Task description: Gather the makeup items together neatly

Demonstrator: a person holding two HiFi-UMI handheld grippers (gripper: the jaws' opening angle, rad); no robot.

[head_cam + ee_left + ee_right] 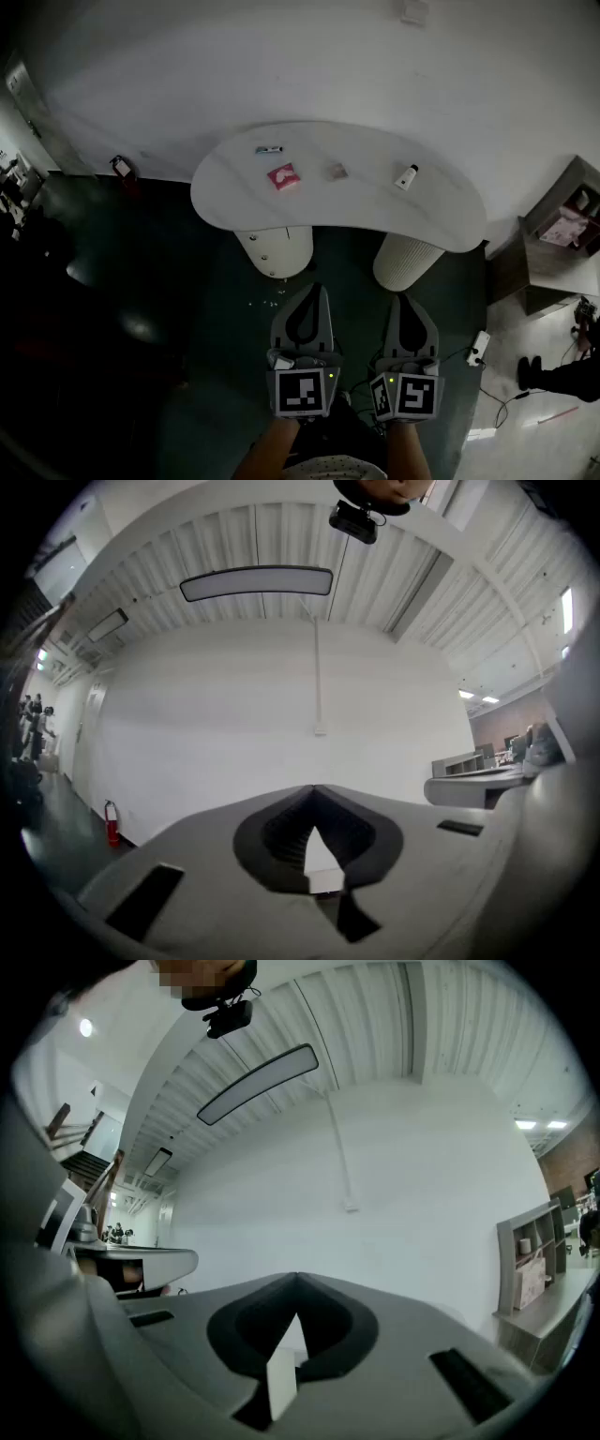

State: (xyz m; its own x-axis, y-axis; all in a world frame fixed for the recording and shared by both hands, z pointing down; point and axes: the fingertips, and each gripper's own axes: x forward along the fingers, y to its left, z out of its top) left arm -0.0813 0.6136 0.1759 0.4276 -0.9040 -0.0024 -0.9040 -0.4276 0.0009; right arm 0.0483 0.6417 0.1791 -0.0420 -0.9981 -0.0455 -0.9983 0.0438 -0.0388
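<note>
Both tools are pointing level, side by side at 6 o'clock in the head view, well short of the white worktop [441,220] lying at 12 o'clock from them. The left tool [316,291] is showing its jaws pressed together with nothing between them, and the right tool [404,300] is doing the same, fully closed and empty.

The makeup items are sitting spread across the worktop, all apart from one another. A small dark tube [269,149] is lying toward 11 o'clock. A pink compact [283,176] is resting at the tube's 5 o'clock. A pale square item [337,172] is sitting at the compact's 3 o'clock, and a white bottle [406,177] is lying farther out at 3 o'clock.
</note>
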